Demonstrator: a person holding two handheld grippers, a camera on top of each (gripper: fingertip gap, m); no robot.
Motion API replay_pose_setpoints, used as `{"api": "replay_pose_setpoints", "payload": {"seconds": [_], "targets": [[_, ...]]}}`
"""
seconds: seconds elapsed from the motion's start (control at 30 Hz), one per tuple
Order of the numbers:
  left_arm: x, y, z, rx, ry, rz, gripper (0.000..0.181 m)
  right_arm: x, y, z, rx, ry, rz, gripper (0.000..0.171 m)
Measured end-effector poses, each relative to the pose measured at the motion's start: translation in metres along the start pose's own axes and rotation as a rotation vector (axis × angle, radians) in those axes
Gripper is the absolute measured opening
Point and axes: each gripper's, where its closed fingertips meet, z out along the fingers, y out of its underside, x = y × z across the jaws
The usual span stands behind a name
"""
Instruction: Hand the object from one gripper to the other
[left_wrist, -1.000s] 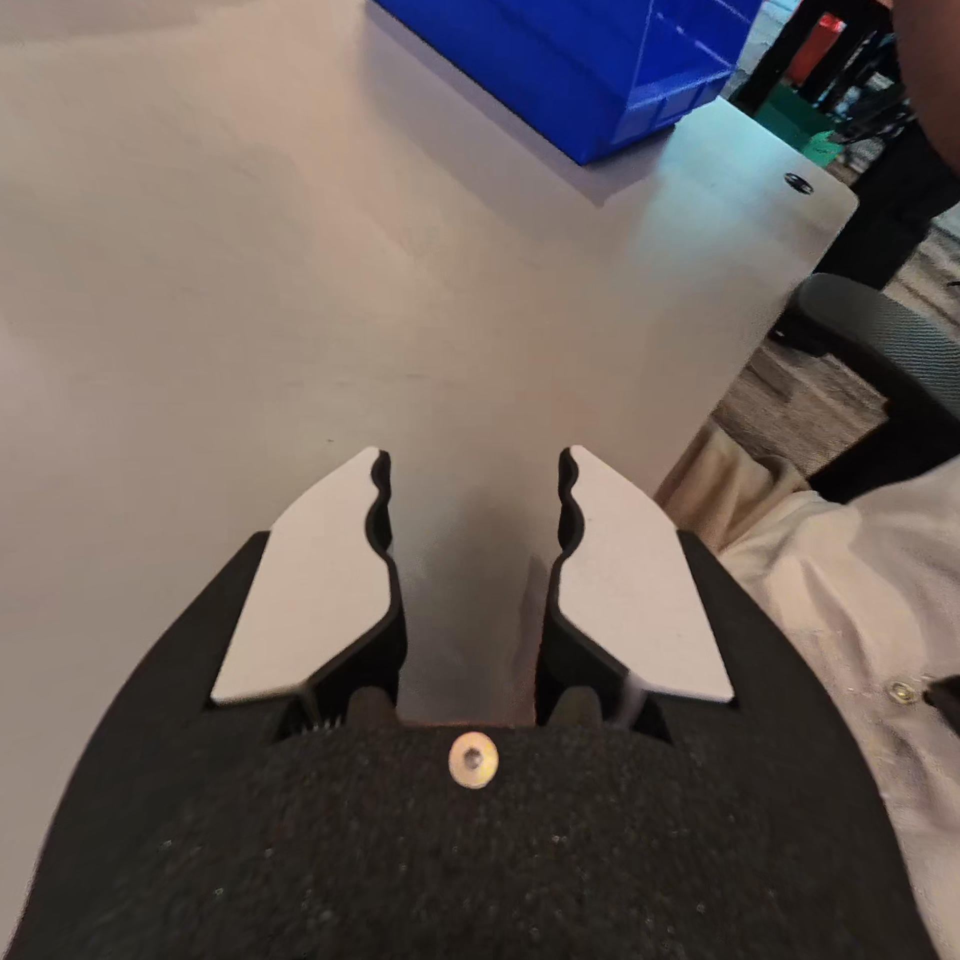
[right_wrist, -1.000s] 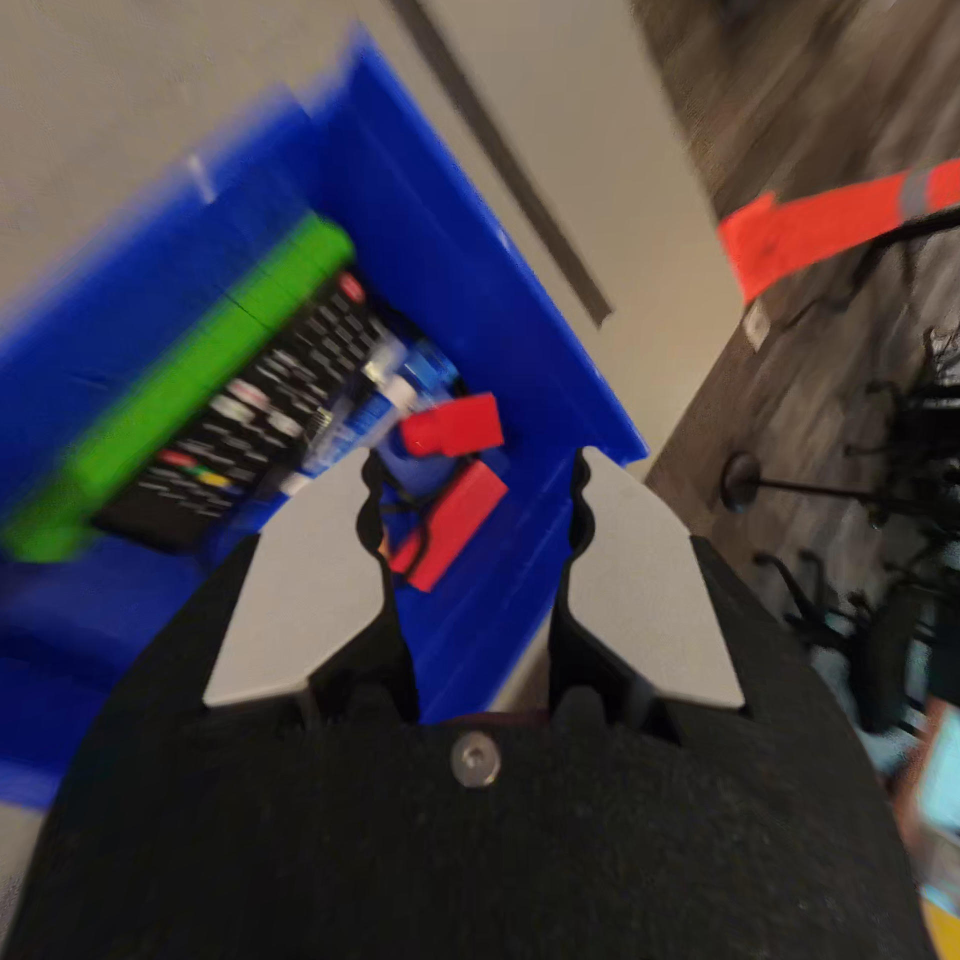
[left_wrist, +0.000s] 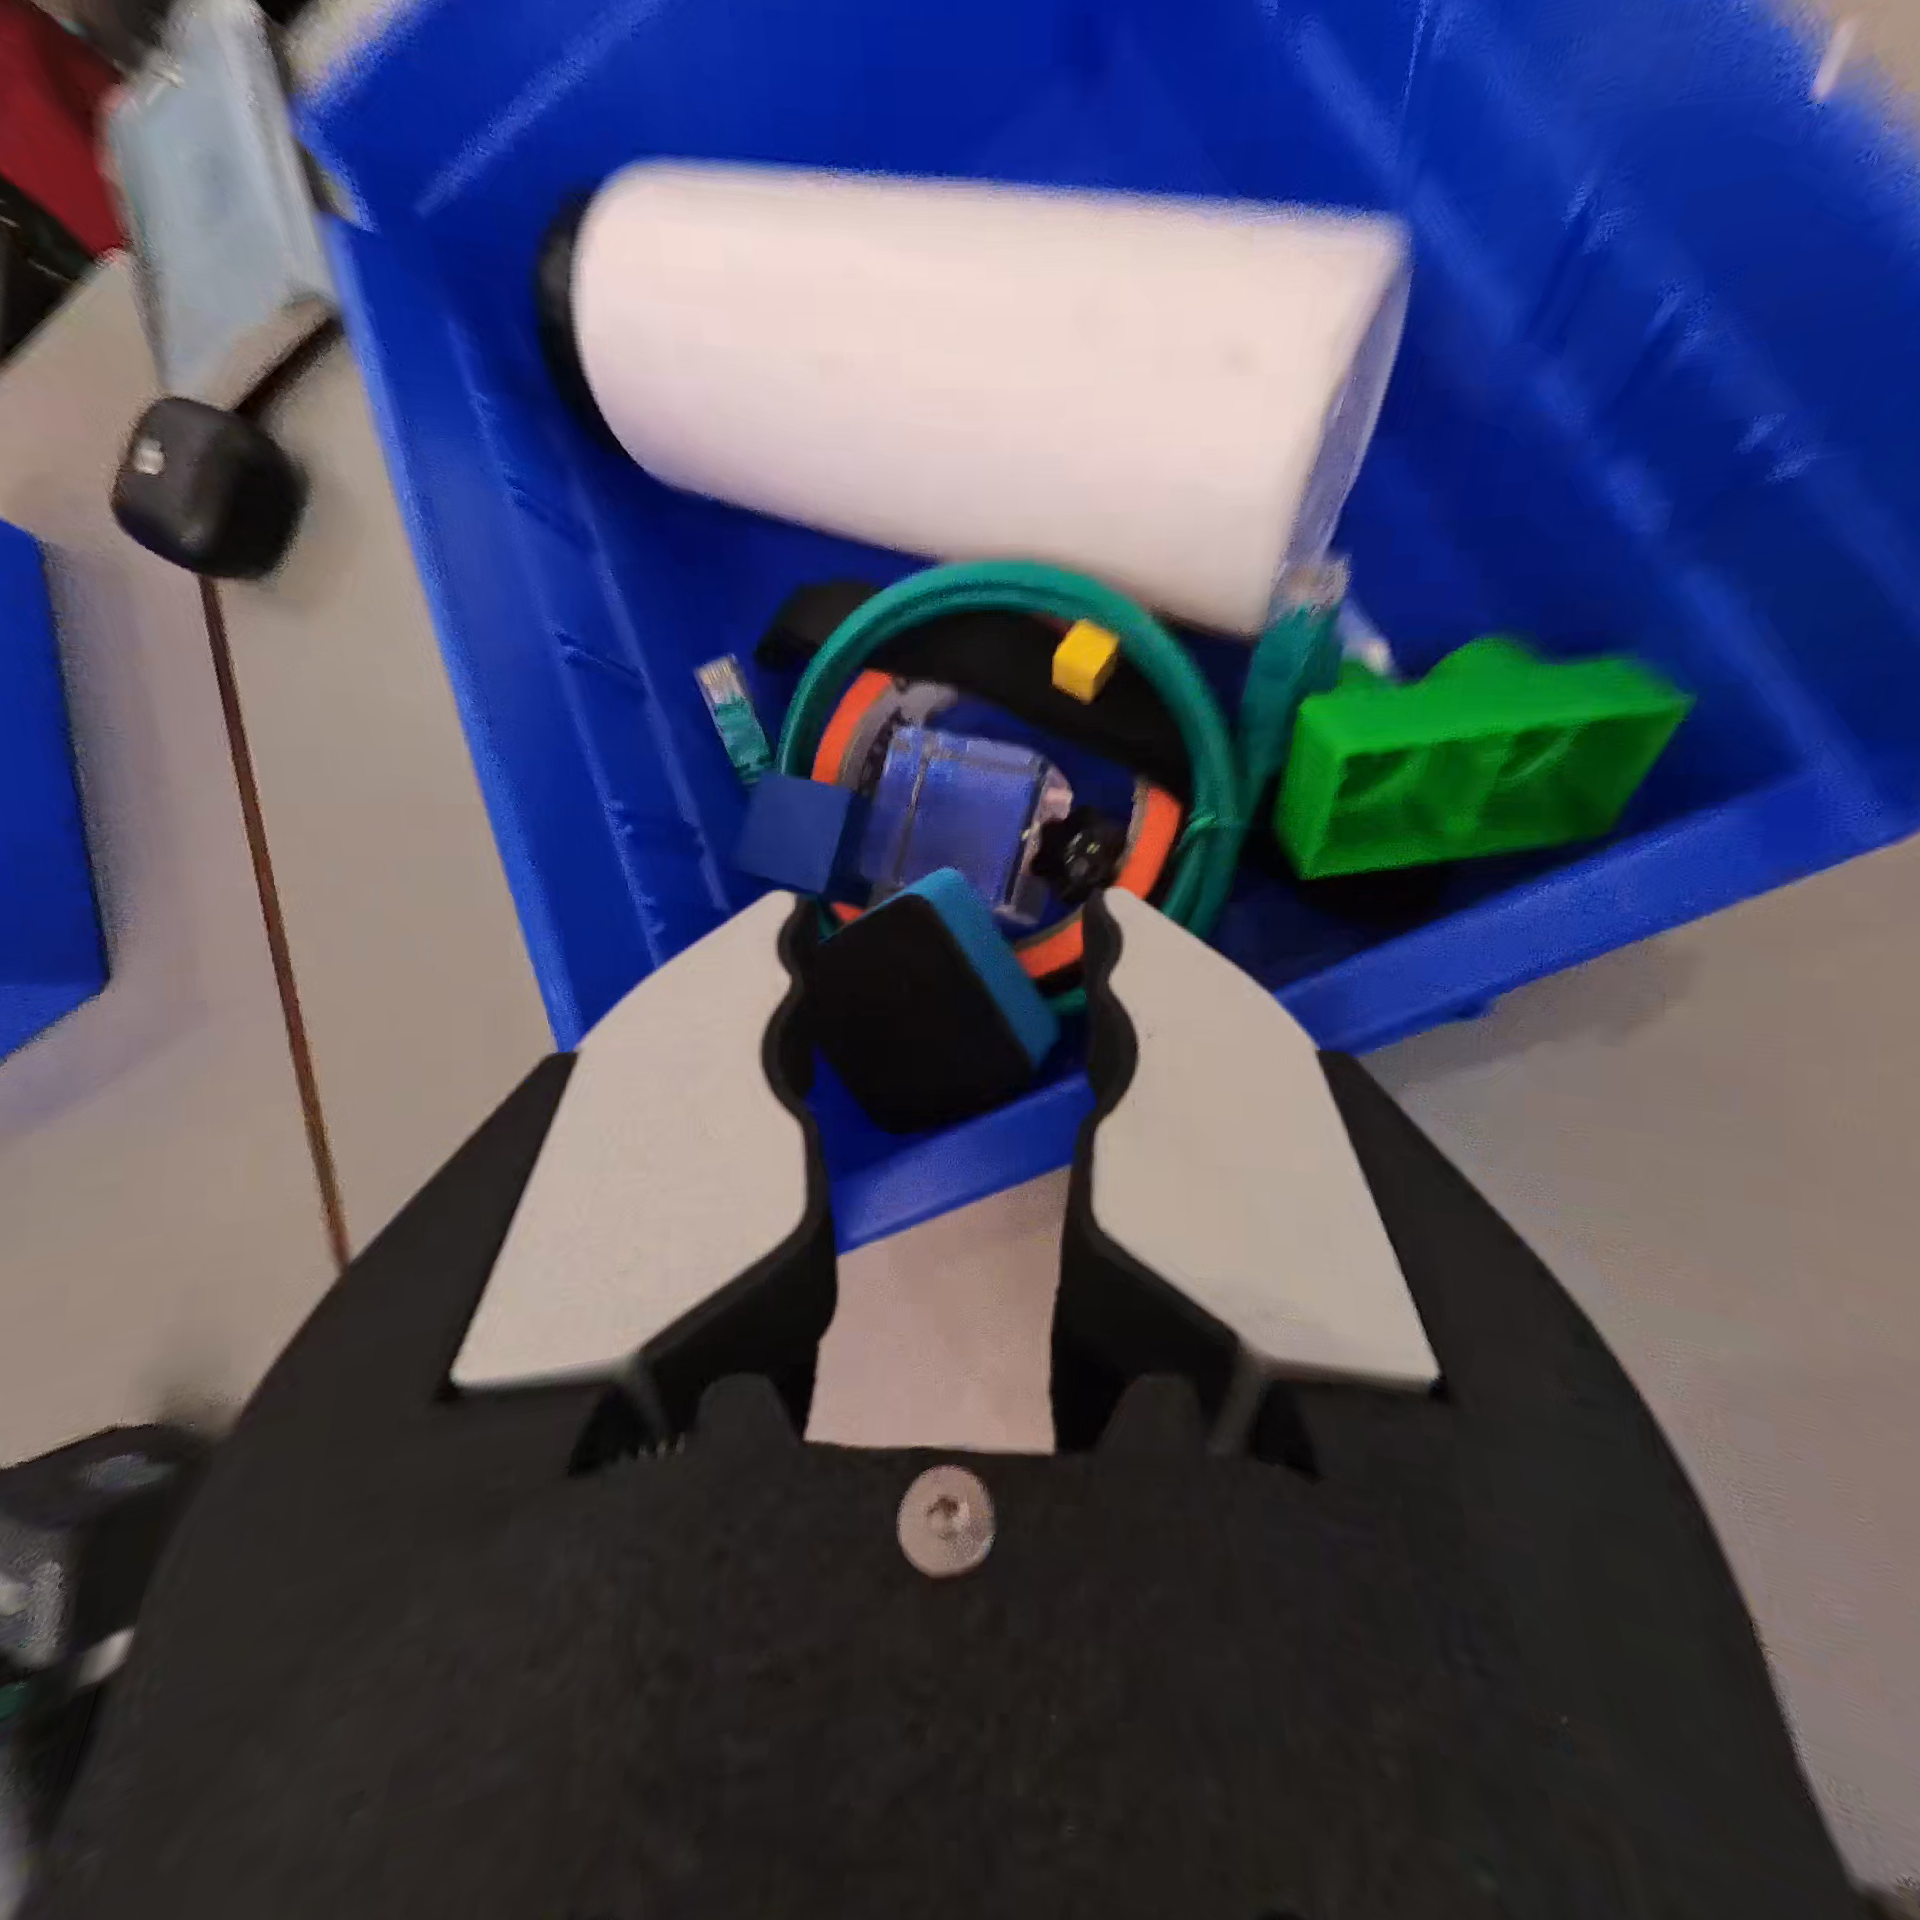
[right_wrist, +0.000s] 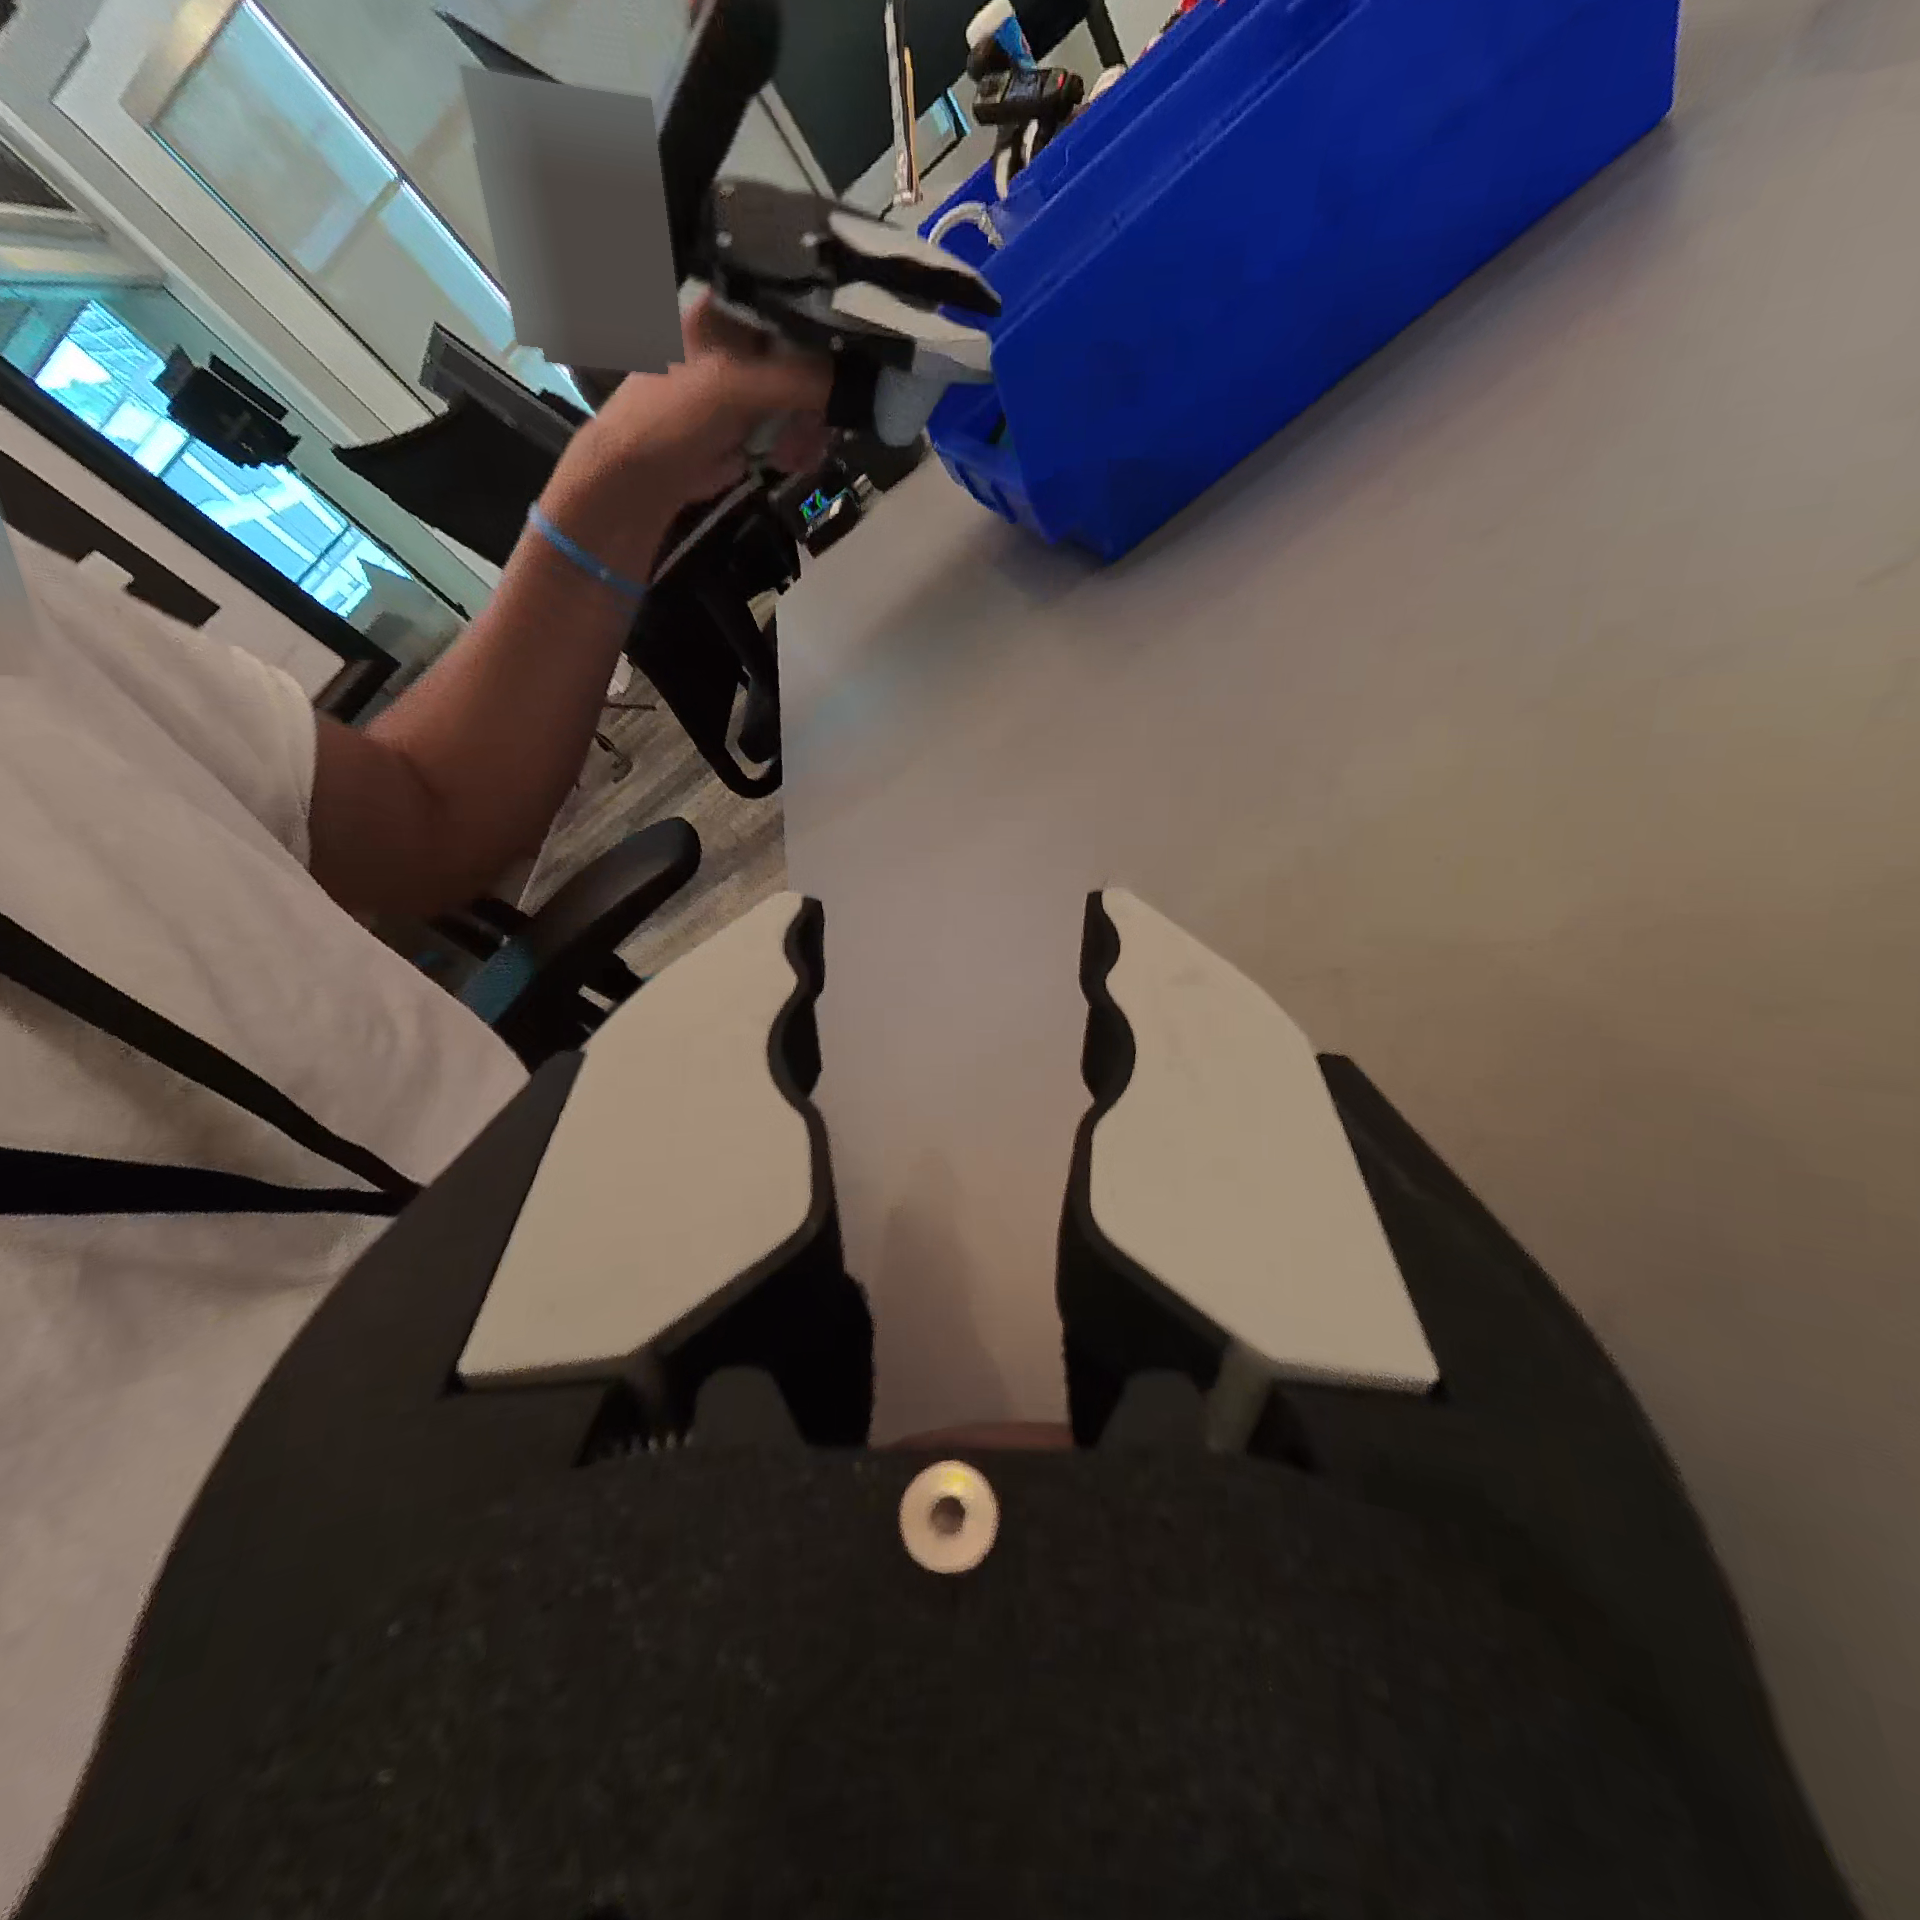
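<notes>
Over the near corner of the blue bin (left_wrist: 1558, 364), hovering the left gripper (left_wrist: 942, 904) with jaws spread wide and clamping nothing, framing the black block with a teal layer (left_wrist: 914, 1023) in the gap, judged to be the object meant for the handover. Aiming down and forward into the bin, probably for reaching the piece nearest the rim and topmost in the clutter, rather than digging past the white roll (left_wrist: 966, 384), the coiled green cable (left_wrist: 997, 582), the orange ring (left_wrist: 1158, 842) or the green block (left_wrist: 1455, 769) farther in. Lying inside the bin, propped at a tilt against the near wall, showing its broad black face up toward the camera and its teal layer along the far and right edges; looking nearly square from this angle, so not telling a long axis with any confidence, only guessing at one running from near left to far right. Not yet touching either fingertip, as far as the blur allows judging. Well apart, low over the bare tabletop (right_wrist: 1455, 831), waiting with the right gripper (right_wrist: 945, 904), likewise parted and empty, pointing along the surface toward the bin, presumably staying clear of the pick while facing where the block ought to arrive. Seeing from there a hand (right_wrist: 665, 416) steadying the other tool at the bin's rim.
</notes>
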Motion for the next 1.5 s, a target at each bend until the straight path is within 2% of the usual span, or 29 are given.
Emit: {"api": "replay_pose_setpoints", "payload": {"seconds": [0.1, 0.2, 0.37, 0.67, 0.93, 1.13, 1.23, 1.37, 1.5], "targets": [[-0.009, 0.014, 0.019, -0.181, 0.016, 0.148, 0.047, 0.000, 0.002, 0.001, -0.015, 0.002, -0.014, 0.047], [-0.004, 0.022, 0.025, -0.277, 0.080, 0.259, 0.049, 0.001, 0.004, 0.000, -0.021, -0.002, 0.001, 0.047], [0.000, 0.030, 0.035, -0.386, 0.133, 0.312, 0.048, -0.001, 0.003, -0.001, -0.017, -0.025, 0.029, 0.047], [-0.005, 0.029, 0.034, -0.415, 0.069, 0.346, 0.039, -0.008, 0.009, -0.002, -0.043, -0.045, 0.028, 0.047], [-0.014, 0.009, 0.017, -0.338, -0.069, 0.397, 0.038, -0.013, 0.000, -0.006, 0.011, -0.083, 0.083, 0.047], [-0.003, -0.032, -0.006, -0.183, -0.085, 0.396, 0.038, -0.014, 0.000, -0.004, 0.008, -0.067, 0.056, 0.046], [0.010, -0.063, -0.017, -0.037, -0.098, 0.356, 0.038, -0.009, -0.002, -0.001, 0.000, -0.027, 0.004, 0.046], [0.035, -0.116, -0.038, 0.240, -0.088, 0.177, 0.038, 0.011, -0.017, 0.009, 0.003, 0.075, -0.107, 0.047], [0.065, -0.168, -0.066, 0.487, -0.002, -0.020, 0.038, 0.035, -0.051, 0.022, 0.022, 0.208, -0.278, 0.051]]}}
